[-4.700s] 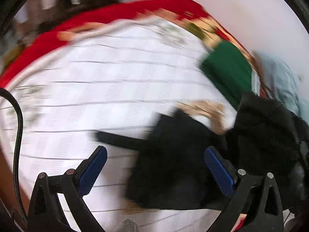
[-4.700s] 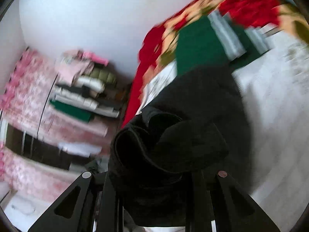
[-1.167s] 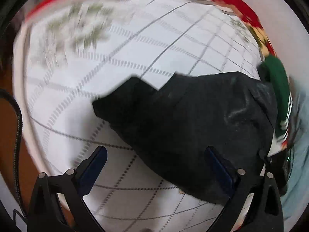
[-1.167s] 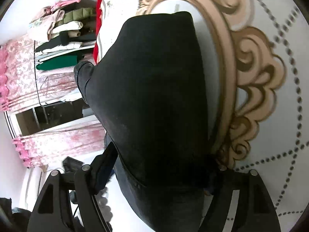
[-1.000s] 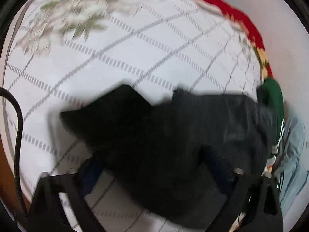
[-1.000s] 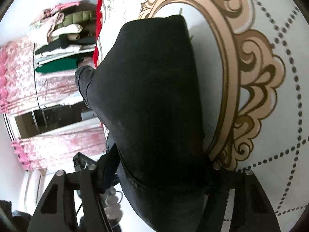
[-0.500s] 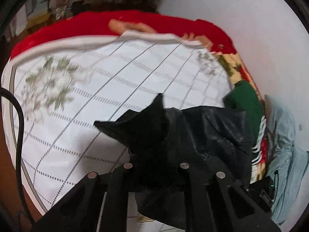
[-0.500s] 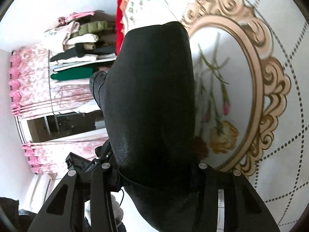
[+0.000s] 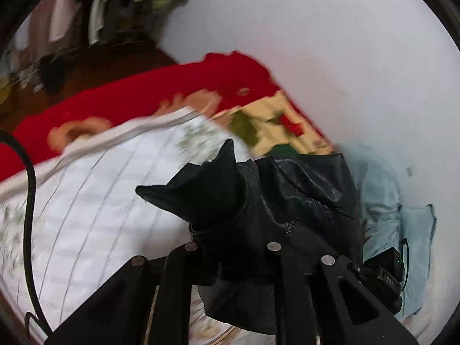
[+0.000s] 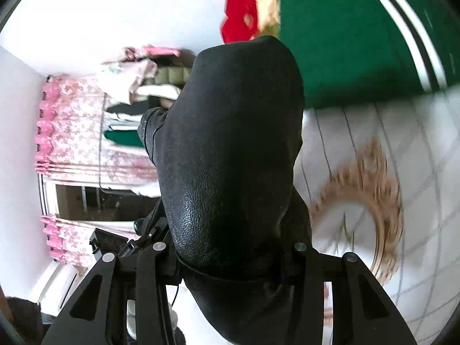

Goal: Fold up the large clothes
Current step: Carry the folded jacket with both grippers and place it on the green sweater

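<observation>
Your left gripper (image 9: 233, 261) and right gripper (image 10: 230, 261) both clench the black jacket (image 9: 276, 201) | it hangs between your jaws above the bed (image 9: 95, 201) (neither hand nearer).

The left wrist view looks forward and slightly down across the bed (image 9: 86, 201) toward the white wall (image 9: 330, 57), with the black garment (image 9: 273, 201) bunched close to the lens. The right wrist view sits closer still, the same garment (image 10: 230, 143) filling its middle. Both views share the garment, bed and clothes rack (image 10: 135, 92).
</observation>
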Demonstrator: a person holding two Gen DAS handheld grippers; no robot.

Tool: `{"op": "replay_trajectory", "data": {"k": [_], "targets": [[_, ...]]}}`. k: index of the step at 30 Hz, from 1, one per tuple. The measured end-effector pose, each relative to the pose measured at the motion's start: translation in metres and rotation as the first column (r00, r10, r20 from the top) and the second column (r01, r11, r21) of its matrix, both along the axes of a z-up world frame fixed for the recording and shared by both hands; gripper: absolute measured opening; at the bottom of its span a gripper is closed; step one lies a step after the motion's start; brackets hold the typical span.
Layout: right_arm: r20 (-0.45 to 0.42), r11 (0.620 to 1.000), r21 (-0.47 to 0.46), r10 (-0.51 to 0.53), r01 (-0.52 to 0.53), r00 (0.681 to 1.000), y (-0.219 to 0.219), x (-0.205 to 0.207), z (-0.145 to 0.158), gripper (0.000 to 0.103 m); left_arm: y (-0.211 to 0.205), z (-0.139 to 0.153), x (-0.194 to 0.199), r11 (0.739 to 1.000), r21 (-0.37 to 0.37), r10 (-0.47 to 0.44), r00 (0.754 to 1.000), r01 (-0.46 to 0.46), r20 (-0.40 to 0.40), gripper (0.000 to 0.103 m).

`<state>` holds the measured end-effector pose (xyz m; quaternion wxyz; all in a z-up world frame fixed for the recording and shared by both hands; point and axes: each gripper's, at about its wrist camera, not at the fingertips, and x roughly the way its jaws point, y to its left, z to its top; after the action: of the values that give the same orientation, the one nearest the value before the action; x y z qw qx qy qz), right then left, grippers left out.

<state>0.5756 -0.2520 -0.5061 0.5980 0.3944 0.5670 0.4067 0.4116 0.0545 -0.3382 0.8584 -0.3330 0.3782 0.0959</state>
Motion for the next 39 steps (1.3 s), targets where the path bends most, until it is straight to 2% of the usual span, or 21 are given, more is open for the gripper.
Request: {"op": "replay_trajectory", "data": {"k": [4,6,8,11,13,15,18,22,24,25,27,28,29,30,32,33,34,35,37,38,39], "targets": [[0.057,0.999,0.018,-0.042,0.041,0.997,-0.025,0.070,0.044,0.047,-0.016,0.035,0.068,0.999,-0.005,-0.050,0.996,0.050,0.075,0.011],[0.073,0.998,0.030,-0.051,0.049,0.996,-0.037,0.106,0.054,0.047,-0.027,0.043,0.110,0.997,-0.001,-0.079,0.992,0.079,0.102,0.011],[0.042,0.997,0.044,-0.064,0.062,0.997,-0.056,0.152,0.049,0.047,-0.039,0.037,0.150,0.994,0.015,-0.113,0.988,0.112,0.107,0.011],[-0.033,0.997,0.014,-0.080,0.080,0.996,-0.078,0.212,0.012,0.048,-0.055,0.000,0.204,0.987,0.019,-0.159,0.986,0.158,0.058,0.011],[-0.081,0.994,-0.057,-0.095,0.090,0.992,-0.093,0.244,-0.021,0.048,-0.063,-0.041,0.238,0.981,0.006,-0.192,0.981,0.192,-0.014,0.012],[-0.133,0.986,-0.144,-0.098,0.079,0.986,-0.107,0.263,-0.060,0.047,-0.071,-0.101,0.270,0.973,-0.030,-0.231,0.965,0.229,-0.125,0.012],[-0.168,0.976,-0.208,-0.101,0.065,0.981,-0.122,0.275,-0.097,0.048,-0.078,-0.155,0.283,0.964,-0.033,-0.264,0.942,0.263,-0.208,0.018],[-0.149,0.973,-0.217,-0.113,0.079,0.982,-0.131,0.274,-0.106,0.055,-0.078,-0.169,0.283,0.954,-0.035,-0.299,0.929,0.299,-0.219,0.023],[-0.112,0.952,-0.297,-0.107,0.069,0.988,-0.126,0.268,-0.101,0.060,-0.078,-0.167,0.280,0.946,-0.011,-0.317,0.918,0.324,-0.239,0.028],[-0.078,0.933,-0.353,-0.105,0.071,0.991,-0.120,0.266,-0.092,0.064,-0.080,-0.165,0.279,0.944,0.008,-0.318,0.914,0.330,-0.254,0.033],[-0.004,0.872,-0.482,-0.101,0.086,0.995,-0.103,0.252,-0.072,0.072,-0.084,-0.154,0.272,0.934,0.065,-0.322,0.905,0.352,-0.279,0.049],[0.038,0.829,-0.550,-0.099,0.104,0.994,-0.096,0.247,-0.062,0.075,-0.088,-0.151,0.268,0.928,0.088,-0.325,0.900,0.363,-0.290,0.056],[0.091,0.759,-0.637,-0.099,0.134,0.991,-0.088,0.238,-0.048,0.076,-0.089,-0.146,0.266,0.921,0.118,-0.322,0.897,0.371,-0.303,0.072],[0.129,0.710,-0.687,-0.096,0.159,0.987,-0.086,0.235,-0.038,0.076,-0.092,-0.137,0.262,0.910,0.178,-0.309,0.897,0.376,-0.316,0.087],[0.218,0.580,-0.785,-0.071,0.218,0.973,-0.074,0.214,-0.015,0.076,-0.096,-0.124,0.254,0.890,0.249,-0.298,0.900,0.383,-0.320,0.089],[0.248,0.534,-0.811,-0.059,0.241,0.967,-0.071,0.206,-0.005,0.077,-0.096,-0.116,0.251,0.880,0.277,-0.292,0.901,0.385,-0.322,0.090],[0.281,0.487,-0.831,-0.049,0.268,0.958,-0.063,0.195,0.007,0.083,-0.099,-0.104,0.244,0.868,0.317,-0.284,0.905,0.383,-0.317,0.091],[0.309,0.445,-0.846,-0.035,0.292,0.950,-0.058,0.181,0.018,0.102,-0.098,-0.097,0.241,0.859,0.346,-0.276,0.910,0.378,-0.309,0.093],[0.343,0.391,-0.863,-0.012,0.320,0.939,-0.056,0.149,0.033,0.103,-0.102,-0.075,0.229,0.837,0.402,-0.272,0.919,0.372,-0.284,0.095],[0.357,0.352,-0.873,-0.009,0.337,0.934,-0.048,0.133,0.043,0.103,-0.103,-0.068,0.226,0.829,0.416,-0.274,0.920,0.374,-0.280,0.096],[0.366,0.337,-0.875,-0.013,0.348,0.931,-0.048,0.123,0.054,0.103,-0.106,-0.058,0.219,0.818,0.431,-0.277,0.918,0.380,-0.283,0.096]]}}
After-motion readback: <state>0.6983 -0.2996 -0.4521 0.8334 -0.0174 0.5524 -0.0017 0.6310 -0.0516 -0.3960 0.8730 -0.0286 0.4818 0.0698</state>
